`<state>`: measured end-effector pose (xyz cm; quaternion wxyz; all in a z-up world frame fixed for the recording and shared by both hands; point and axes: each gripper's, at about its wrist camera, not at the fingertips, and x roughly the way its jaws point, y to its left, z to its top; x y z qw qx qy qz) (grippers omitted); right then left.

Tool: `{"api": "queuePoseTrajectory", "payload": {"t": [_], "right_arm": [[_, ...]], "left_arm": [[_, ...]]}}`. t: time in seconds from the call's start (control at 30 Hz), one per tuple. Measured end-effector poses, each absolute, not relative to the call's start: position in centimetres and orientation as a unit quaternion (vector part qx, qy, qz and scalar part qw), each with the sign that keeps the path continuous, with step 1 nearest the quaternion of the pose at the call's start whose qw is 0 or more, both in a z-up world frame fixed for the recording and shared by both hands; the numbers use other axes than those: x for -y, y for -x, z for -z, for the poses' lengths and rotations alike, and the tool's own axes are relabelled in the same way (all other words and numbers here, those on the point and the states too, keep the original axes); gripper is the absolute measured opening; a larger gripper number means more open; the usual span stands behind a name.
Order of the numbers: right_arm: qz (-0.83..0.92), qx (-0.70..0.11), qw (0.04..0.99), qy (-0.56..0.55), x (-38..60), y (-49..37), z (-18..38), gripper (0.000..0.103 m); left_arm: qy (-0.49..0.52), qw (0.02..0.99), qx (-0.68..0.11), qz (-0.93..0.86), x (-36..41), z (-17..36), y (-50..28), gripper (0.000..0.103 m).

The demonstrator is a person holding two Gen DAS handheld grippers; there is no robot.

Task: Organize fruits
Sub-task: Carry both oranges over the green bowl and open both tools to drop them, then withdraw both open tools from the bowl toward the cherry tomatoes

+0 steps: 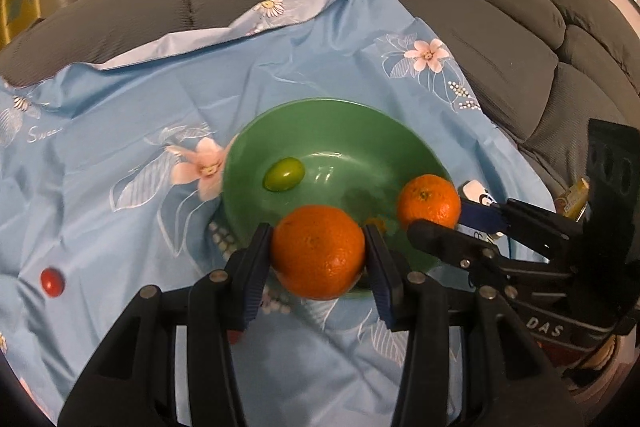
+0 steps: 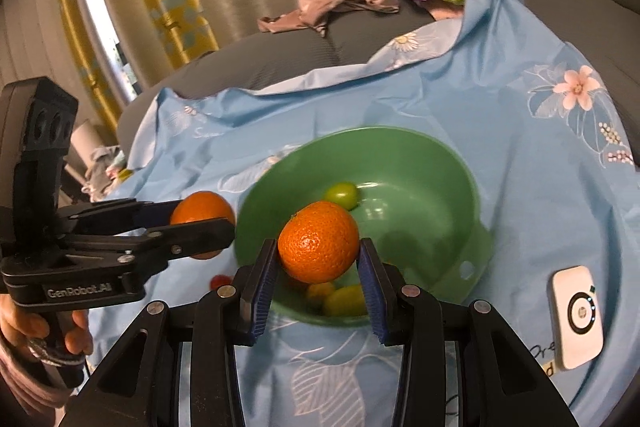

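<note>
A green bowl [image 1: 332, 131] sits on a pale blue flowered cloth [image 1: 120, 107] spread over a grey sofa [image 1: 500, 39]. The left tongs [image 1: 318, 253] are clenched on an orange [image 1: 318, 251] at the bowl's near rim. The right tongs [image 2: 318, 253] grasp a second orange [image 2: 319, 241] above the bowl. Inside the bowl lie a green tomato [image 1: 284, 174] and two small yellow fruits [image 2: 344, 301]. A small red tomato [image 1: 52, 281] rests on the cloth, well apart from the bowl. A white device [image 2: 576, 317] lies near the bowl.

Two oranges [image 1: 318, 251] [image 1: 428, 201], one bowl [image 1: 360, 131]
</note>
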<state>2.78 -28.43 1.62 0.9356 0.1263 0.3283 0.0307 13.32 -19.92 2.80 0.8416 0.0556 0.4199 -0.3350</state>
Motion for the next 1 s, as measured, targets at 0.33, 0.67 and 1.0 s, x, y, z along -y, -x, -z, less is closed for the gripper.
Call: {"api": "queuePoseTrajectory", "payload": {"t": [0.33,0.67,1.0], "right_arm": [[0.0,-0.349,0.929,-0.12,29.7,-4.0,0.1,0.041],[0.008,-0.361,0.926,-0.113,29.9,-4.5,0.8,0.041],[0.016,-0.359,0.928,-0.101,29.2,-4.0,0.0,0.041]], "left_arm": [[-0.087,0.831,-0.437,0.333,22.2,-0.5,-15.4,0.045],[-0.101,0.829,-0.447,0.321,22.4,1.0,-15.9,0.047],[-0.091,0.848,-0.424,0.305,20.9,-0.7,-14.7,0.079]]}}
